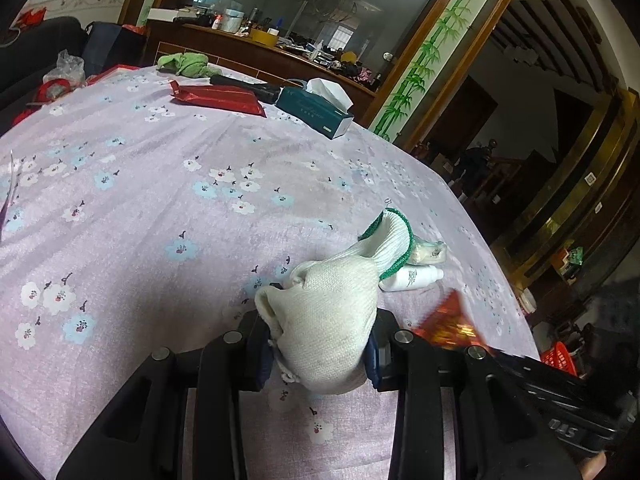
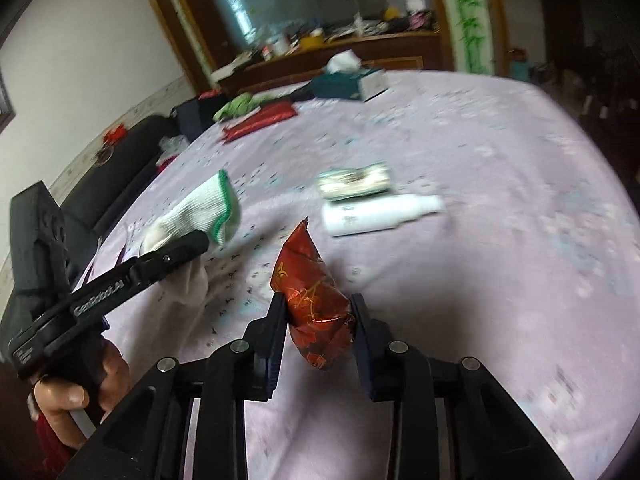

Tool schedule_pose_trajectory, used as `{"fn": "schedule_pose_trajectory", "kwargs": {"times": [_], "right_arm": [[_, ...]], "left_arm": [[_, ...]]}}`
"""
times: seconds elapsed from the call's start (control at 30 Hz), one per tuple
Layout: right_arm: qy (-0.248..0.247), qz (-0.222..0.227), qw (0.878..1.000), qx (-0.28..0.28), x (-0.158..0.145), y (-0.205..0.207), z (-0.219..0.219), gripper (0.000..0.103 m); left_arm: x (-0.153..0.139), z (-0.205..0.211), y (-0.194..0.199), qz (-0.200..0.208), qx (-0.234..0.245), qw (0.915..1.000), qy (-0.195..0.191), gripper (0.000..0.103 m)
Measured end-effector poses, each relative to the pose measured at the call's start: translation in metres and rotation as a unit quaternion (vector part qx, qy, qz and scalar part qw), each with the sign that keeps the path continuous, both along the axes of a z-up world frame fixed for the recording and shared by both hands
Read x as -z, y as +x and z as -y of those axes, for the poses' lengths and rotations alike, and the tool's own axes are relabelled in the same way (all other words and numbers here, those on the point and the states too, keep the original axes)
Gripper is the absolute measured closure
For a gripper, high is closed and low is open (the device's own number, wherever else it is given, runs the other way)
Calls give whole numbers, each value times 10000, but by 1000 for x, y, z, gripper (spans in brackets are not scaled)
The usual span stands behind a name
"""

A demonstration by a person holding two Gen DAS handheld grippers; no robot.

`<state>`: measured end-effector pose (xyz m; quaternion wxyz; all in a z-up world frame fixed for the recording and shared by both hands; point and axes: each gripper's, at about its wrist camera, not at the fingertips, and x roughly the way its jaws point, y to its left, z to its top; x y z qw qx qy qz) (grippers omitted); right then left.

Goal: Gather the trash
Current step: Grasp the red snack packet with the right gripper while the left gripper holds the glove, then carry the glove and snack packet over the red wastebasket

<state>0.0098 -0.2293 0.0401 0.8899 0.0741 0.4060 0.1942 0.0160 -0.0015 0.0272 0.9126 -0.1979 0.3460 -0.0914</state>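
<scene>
My left gripper (image 1: 320, 344) is shut on a white knit glove (image 1: 332, 312) with a green cuff, held just above the floral tablecloth (image 1: 160, 208). In the right wrist view the same glove (image 2: 200, 212) hangs from the left gripper (image 2: 188, 246) at the left. My right gripper (image 2: 318, 312) is shut on a crumpled red foil wrapper (image 2: 310, 280), lifted over the cloth; that wrapper (image 1: 448, 320) shows blurred at the right in the left wrist view. A white bottle (image 2: 380, 214) and a small packet (image 2: 356, 180) lie on the table beyond both grippers.
At the table's far side sit a teal tissue box (image 1: 316, 112), a red flat packet (image 1: 220, 98), a green cloth (image 1: 186, 64) and a black object. A plastic bag (image 1: 66, 70) lies far left. A red basket (image 1: 560, 356) stands on the floor right.
</scene>
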Motion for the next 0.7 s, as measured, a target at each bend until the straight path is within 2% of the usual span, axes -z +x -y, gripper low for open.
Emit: {"fn": "schedule_pose_trajectory", "kwargs": {"times": [0.17, 0.37, 0.7], "right_arm": [[-127, 189, 9990, 392, -8, -22, 25, 70], [62, 86, 9972, 735, -9, -36, 52, 70], [329, 43, 9949, 955, -9, -54, 78, 70]], "left_arm": [[-7, 16, -8, 76, 182, 9995, 253, 69], [-19, 36, -25, 181, 440, 9983, 329, 69], [-23, 83, -43, 139, 894, 9947, 490, 69]]}}
